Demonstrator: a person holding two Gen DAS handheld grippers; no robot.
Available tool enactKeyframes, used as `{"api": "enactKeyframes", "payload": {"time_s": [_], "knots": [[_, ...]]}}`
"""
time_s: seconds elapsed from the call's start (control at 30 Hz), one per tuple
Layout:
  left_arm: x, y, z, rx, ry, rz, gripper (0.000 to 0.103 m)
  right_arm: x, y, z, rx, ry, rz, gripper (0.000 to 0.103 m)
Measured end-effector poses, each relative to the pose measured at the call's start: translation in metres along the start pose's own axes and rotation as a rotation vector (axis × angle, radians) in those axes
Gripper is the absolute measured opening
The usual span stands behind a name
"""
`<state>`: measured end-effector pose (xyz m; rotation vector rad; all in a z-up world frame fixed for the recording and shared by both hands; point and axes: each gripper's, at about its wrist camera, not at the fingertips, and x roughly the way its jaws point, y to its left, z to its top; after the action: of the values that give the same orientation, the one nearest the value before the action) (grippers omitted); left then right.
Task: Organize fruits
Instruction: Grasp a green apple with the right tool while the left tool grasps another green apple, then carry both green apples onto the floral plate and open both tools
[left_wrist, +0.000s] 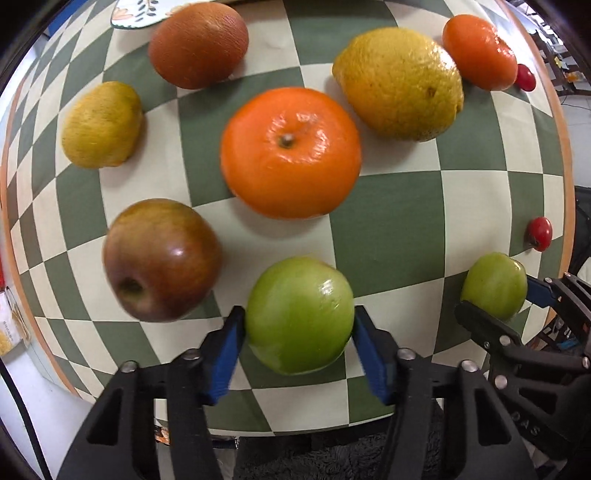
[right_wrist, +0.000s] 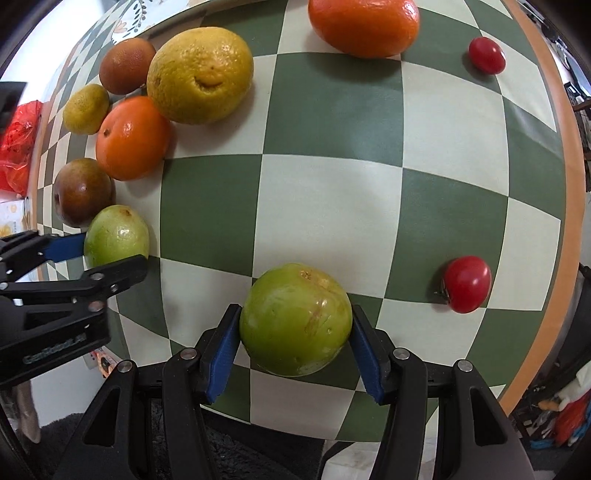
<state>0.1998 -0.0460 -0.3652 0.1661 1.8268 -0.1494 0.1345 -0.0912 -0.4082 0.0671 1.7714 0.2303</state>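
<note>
Left of the central orange (left_wrist: 291, 153), your left gripper (left_wrist: 299, 326) grasped one green apple (left_wrist: 299, 314) on the checkered surface (left_wrist: 388, 229); right of it, your right gripper (right_wrist: 295, 325) clasped another green apple (right_wrist: 295, 319).

Green-and-cream checked tablecloth (right_wrist: 332, 206) — red plastic bag (right_wrist: 16, 144) beyond its edge.

Ahead of the right gripper (right_wrist: 295, 325) the cloth (right_wrist: 332, 206) lies open; a tomato (right_wrist: 467, 283) sits right. An orange (left_wrist: 291, 152) and apple (left_wrist: 161, 259) crowd the left gripper (left_wrist: 298, 332).
</note>
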Motion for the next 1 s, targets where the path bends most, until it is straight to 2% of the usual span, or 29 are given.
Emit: {"api": "enactKeyframes", "payload": {"time_s": [0.17, 0.3, 0.4, 0.5, 0.6, 0.8, 1.0], "knots": [[0.003, 0.002, 0.003, -0.016, -0.028, 0.002, 0.054, -0.009, -0.015, 0.0, 0.054, 0.003, 0.015, 0.063], [0.004, 0.008, 0.005, -0.037, -0.043, -0.002, 0.054, -0.026, -0.061, -0.002, 0.193, 0.004, 0.105, 0.067], [0.013, 0.004, 0.009, -0.059, -0.047, -0.006, 0.054, -0.023, -0.082, -0.004, 0.293, 0.008, 0.169, 0.067], [0.015, 0.009, 0.007, -0.064, -0.049, -0.007, 0.054, -0.017, -0.093, -0.004, 0.331, 0.011, 0.199, 0.066], [0.018, 0.009, 0.004, -0.071, -0.05, -0.01, 0.054, -0.016, -0.094, -0.005, 0.321, -0.008, 0.189, 0.057], [0.008, 0.022, -0.002, -0.103, -0.063, -0.043, 0.054, -0.028, -0.098, -0.006, 0.267, -0.048, 0.145, 0.057], [-0.032, 0.043, -0.012, -0.12, -0.122, -0.15, 0.054, -0.065, -0.09, -0.011, 0.209, -0.118, 0.156, 0.057]]}}
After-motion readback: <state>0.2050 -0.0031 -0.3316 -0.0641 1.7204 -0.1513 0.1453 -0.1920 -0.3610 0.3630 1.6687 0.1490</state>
